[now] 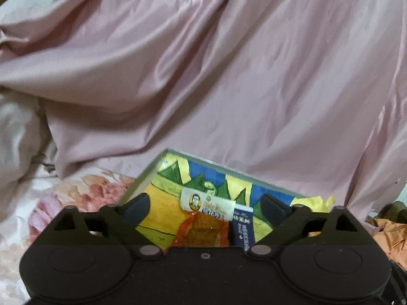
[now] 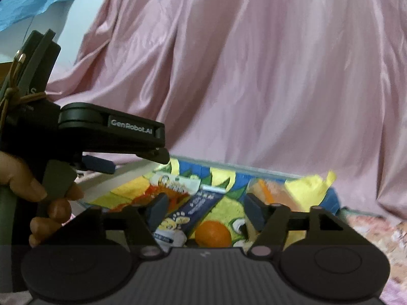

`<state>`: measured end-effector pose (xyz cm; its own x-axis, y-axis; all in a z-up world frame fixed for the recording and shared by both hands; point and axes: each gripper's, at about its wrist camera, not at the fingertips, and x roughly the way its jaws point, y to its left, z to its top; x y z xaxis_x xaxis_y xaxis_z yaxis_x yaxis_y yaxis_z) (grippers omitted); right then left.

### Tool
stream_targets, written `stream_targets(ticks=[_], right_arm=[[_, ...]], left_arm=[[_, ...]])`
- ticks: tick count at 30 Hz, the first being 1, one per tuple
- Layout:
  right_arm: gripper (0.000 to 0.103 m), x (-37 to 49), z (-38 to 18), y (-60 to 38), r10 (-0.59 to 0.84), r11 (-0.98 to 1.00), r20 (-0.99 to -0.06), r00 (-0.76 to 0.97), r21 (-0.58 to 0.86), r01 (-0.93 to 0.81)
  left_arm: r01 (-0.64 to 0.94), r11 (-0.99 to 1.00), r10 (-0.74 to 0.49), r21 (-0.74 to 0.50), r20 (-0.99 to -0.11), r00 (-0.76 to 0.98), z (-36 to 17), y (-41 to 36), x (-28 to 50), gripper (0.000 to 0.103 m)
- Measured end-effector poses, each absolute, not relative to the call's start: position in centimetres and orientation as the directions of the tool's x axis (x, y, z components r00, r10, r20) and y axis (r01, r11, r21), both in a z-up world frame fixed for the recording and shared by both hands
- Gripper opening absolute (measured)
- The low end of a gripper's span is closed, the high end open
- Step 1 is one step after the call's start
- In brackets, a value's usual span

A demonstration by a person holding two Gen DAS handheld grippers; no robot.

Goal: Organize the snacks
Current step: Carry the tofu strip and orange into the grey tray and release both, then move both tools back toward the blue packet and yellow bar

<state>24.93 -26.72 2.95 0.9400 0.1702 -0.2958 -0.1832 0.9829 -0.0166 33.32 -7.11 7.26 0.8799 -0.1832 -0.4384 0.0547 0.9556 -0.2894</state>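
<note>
While both of my hand-held grippers hang over the shallow clear-walled tray with the bright cartoon-printed liner (image 1: 162, 156), nothing is pinched in either one. My left hand-held gripper (image 1: 206, 207) stands wide, pads well apart, and between them, lying loose in the tray, I see the orange snack packet with the white printed header (image 1: 203, 218) and, touching it at its 3 o'clock, the dark navy sachet with white lettering (image 1: 243, 226). My right hand-held gripper (image 2: 206, 209) is parted too, less widely, with that same navy sachet (image 2: 201, 207) and a round orange fruit (image 2: 213, 232) showing in the gap, neither pressed.

To do this step well, I judge I should pick one packet only: line the pads across its short width, come down low, and close on the body rather than the slippery header. The two packets touch, so a sloppy closure could drag both.

Now, room. The tray's far wall runs at 12 o'clock, with pink satin fabric (image 1: 229, 63) draped close behind it, so little space lies beyond. A crumpled yellow paper (image 2: 313, 183) sits at 2 o'clock in the right view. My left device (image 2: 112, 132) crowds in at 9 o'clock there, so I'd lift straight up first.
</note>
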Motion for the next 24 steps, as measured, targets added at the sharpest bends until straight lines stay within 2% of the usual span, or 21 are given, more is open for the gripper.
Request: stream_targets(ticks=[2,6,9,16,24], right_arm=[[0.082,24.1,3.8,-26.8,0.164,0.984,-0.279,0.946,-0.021,-0.177],[0.096,21.7,5.7,-27.5,0.152,0.986,-0.236,0.96,-0.026,-0.163],[0.102,19.6,6.9,-28.2,0.138,0.989,-0.205,0.969,-0.023,-0.146],[0.103,14.4,8.5,-29.4,0.115,0.99,-0.182,0.976,-0.065,-0.129],[0.103,8.3,8.6,-29.7,0.101,0.986,-0.207,0.973,-0.109,-0.126]], left_arm=[[0.054,0.957,-0.176,-0.285,-0.423,0.889,8.2,-6.7,32.0,0.102],[0.061,0.962,-0.167,-0.265,-0.4,0.901,9.7,-6.2,29.3,0.102],[0.053,0.961,-0.16,-0.27,-0.393,0.905,10.4,-5.9,27.0,0.102],[0.065,0.958,-0.174,-0.28,-0.385,0.906,11.1,-6.0,21.5,0.102],[0.095,0.959,-0.198,-0.269,-0.39,0.899,10.6,-6.3,15.0,0.102]])
